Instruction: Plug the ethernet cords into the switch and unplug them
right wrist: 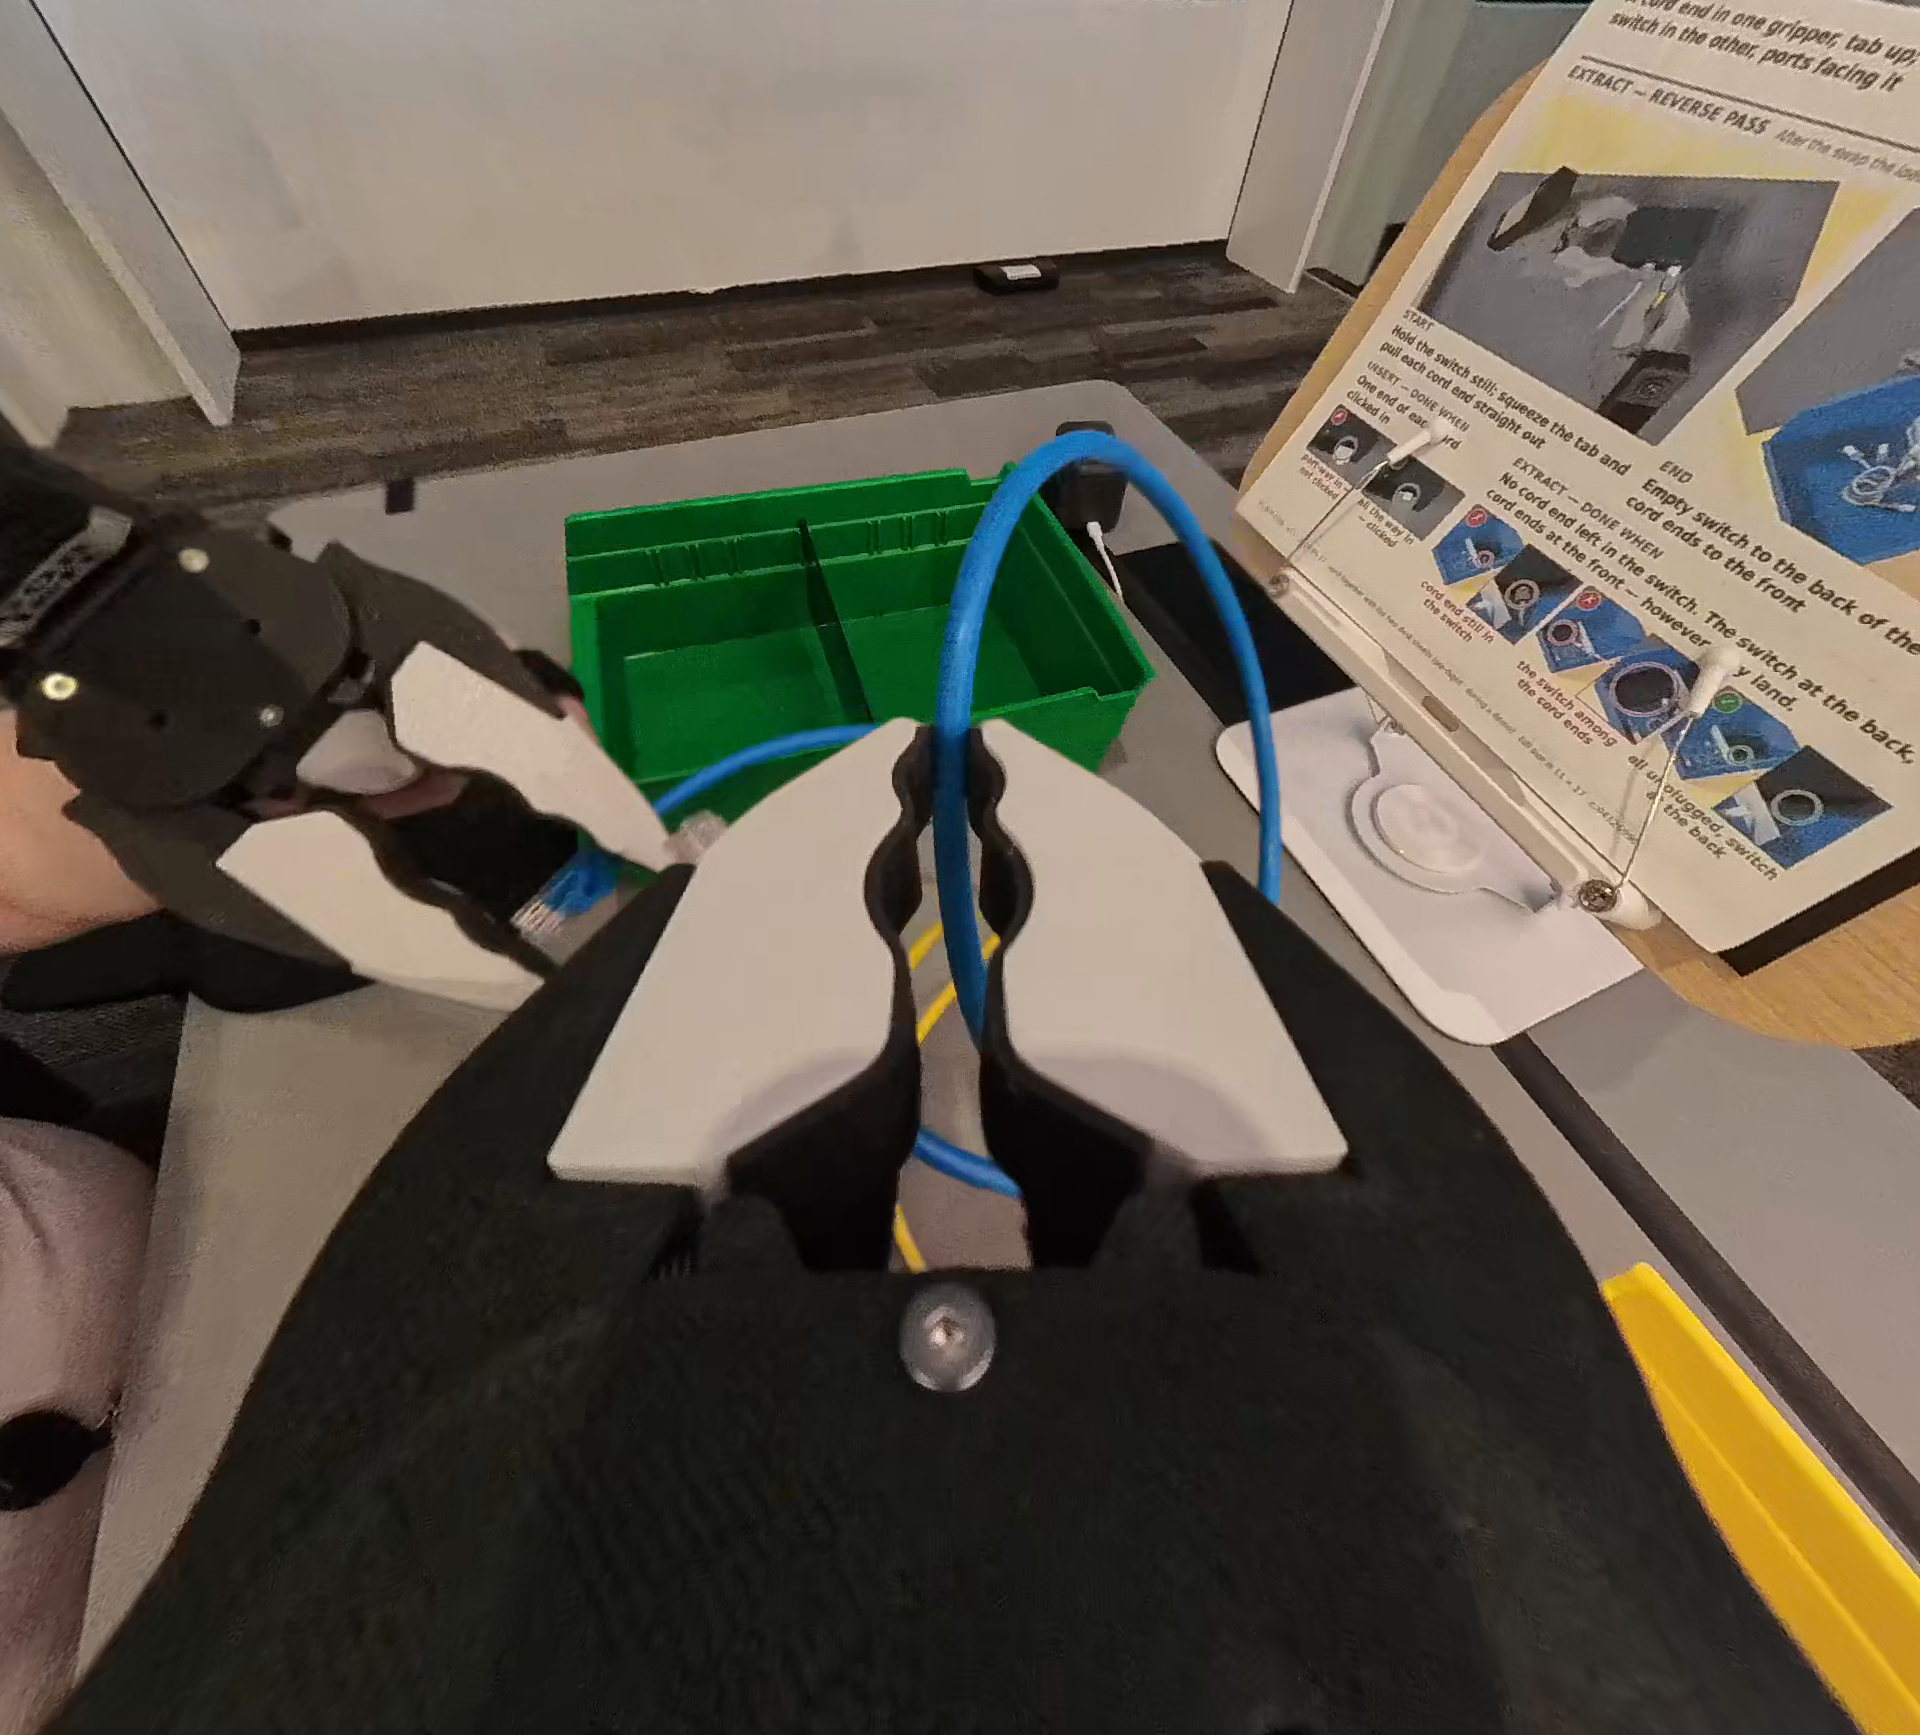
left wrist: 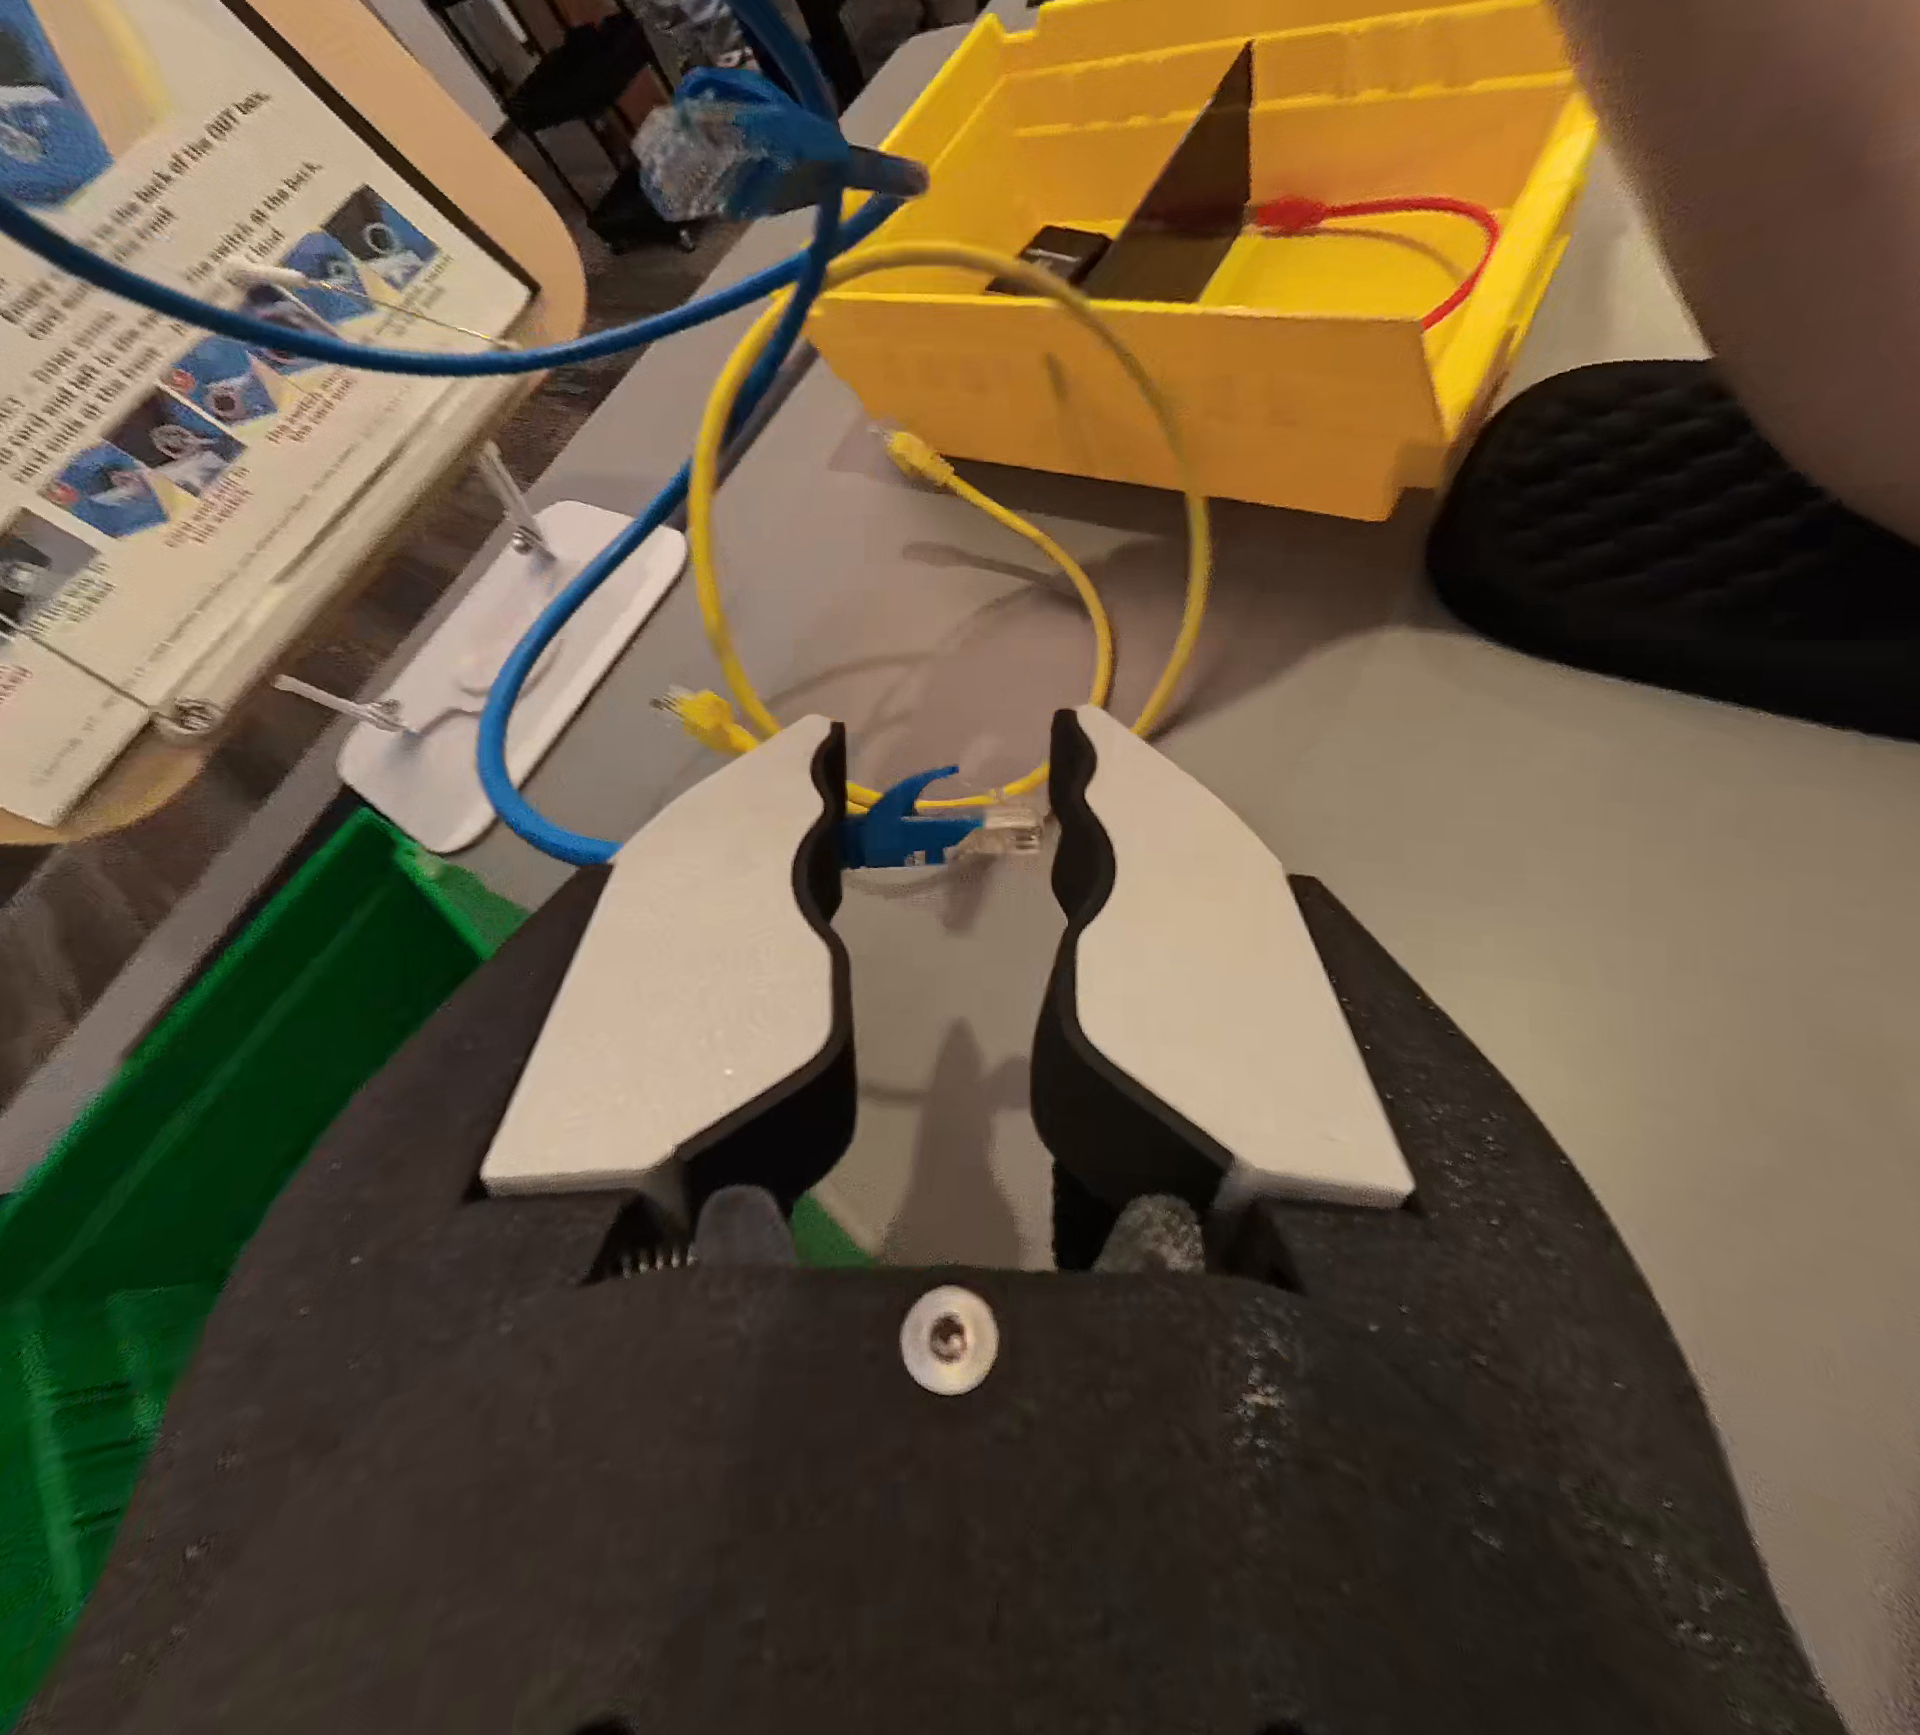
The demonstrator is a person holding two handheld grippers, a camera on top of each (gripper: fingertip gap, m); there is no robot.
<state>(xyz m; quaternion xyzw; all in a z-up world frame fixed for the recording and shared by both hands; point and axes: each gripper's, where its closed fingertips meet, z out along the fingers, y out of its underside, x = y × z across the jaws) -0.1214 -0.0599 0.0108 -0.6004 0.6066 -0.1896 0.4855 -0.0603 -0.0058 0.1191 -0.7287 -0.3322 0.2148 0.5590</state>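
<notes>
My left gripper (left wrist: pixel 948 812) is low over the grey table and shut on the blue cord's plug (left wrist: pixel 914 838). The plug lies crosswise, with its boot against the left pad and its clear tip against the right pad. The right wrist view also shows this gripper (right wrist: pixel 592 906). My right gripper (right wrist: pixel 951 781) is shut on the blue cord (right wrist: pixel 1091 438) partway along it. The cord arches up in a loop over the fingertips. Another blue plug (left wrist: pixel 748 147) hangs in the air farther off. A yellow cord (left wrist: pixel 1195 542) lies coiled on the table. A small black box (left wrist: pixel 1060 251) sits in the yellow bin (left wrist: pixel 1143 397).
A red cord (left wrist: pixel 1382 220) lies in the yellow bin. A green divided bin (right wrist: pixel 727 542) stands ahead of my right gripper. An instruction sheet (right wrist: pixel 1662 490) leans on a white stand base (right wrist: pixel 1455 906) at the right. A person's arm (left wrist: pixel 1714 127) reaches over the table. Across from one pair of fingers to the other is roughly 15 cm.
</notes>
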